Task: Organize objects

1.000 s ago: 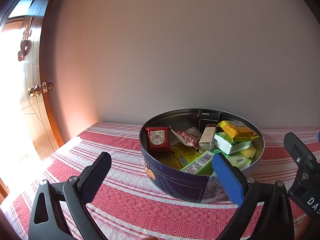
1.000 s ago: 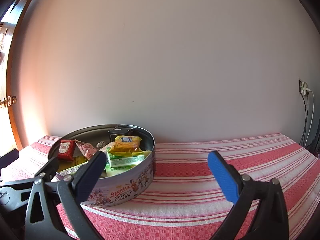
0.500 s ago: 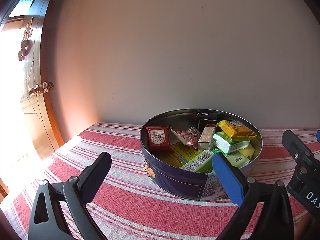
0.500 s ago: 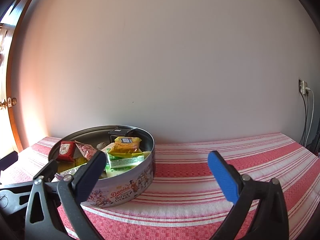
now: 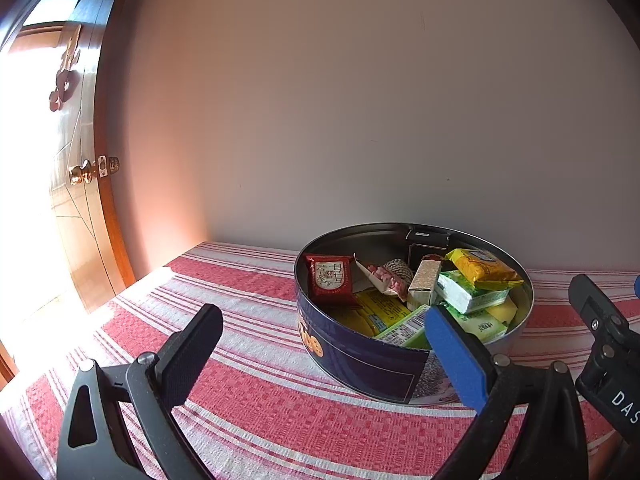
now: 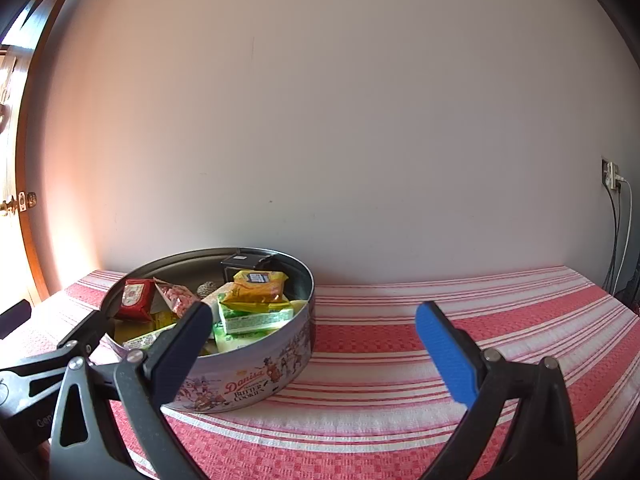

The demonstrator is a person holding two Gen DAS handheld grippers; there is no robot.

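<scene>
The left gripper (image 5: 320, 344) is held above the tablecloth with its fingers spread wide and nothing between them. One finger carries a black pad (image 5: 188, 356), the other a blue pad (image 5: 456, 356). The blue pad sits in front of the near wall of the cookie tin (image 5: 372, 360), as seen from the left wrist view; contact cannot be confirmed.

The right gripper (image 6: 308, 344) is likewise spread wide and empty, with a black pad (image 6: 180, 348) on one finger and a blue pad (image 6: 444, 352) on the other. Its black pad overlaps the tin's near rim in the right wrist view.

The cookie tin (image 6: 256, 376) is round, lidless and dark blue, printed "Danisa Butter Cookies". It stands on the red-and-white striped tablecloth (image 6: 400, 420), near the wall (image 6: 360, 120).

Contents of the tin:
- a red packet (image 5: 332, 280) leaning against the left inner wall;
- a yellow packet (image 5: 484, 268) on top of a green-and-white pack (image 5: 468, 294) at the right;
- a beige box (image 5: 425, 286) tilted at the centre;
- a black box (image 5: 428, 242) upright against the far wall;
- further yellow and green packs beneath, not individually identifiable.

A wooden door (image 5: 84, 200) with a brass knob (image 5: 80, 174) stands to the left. A wall socket with cables (image 6: 612, 172) is at the far right
</scene>
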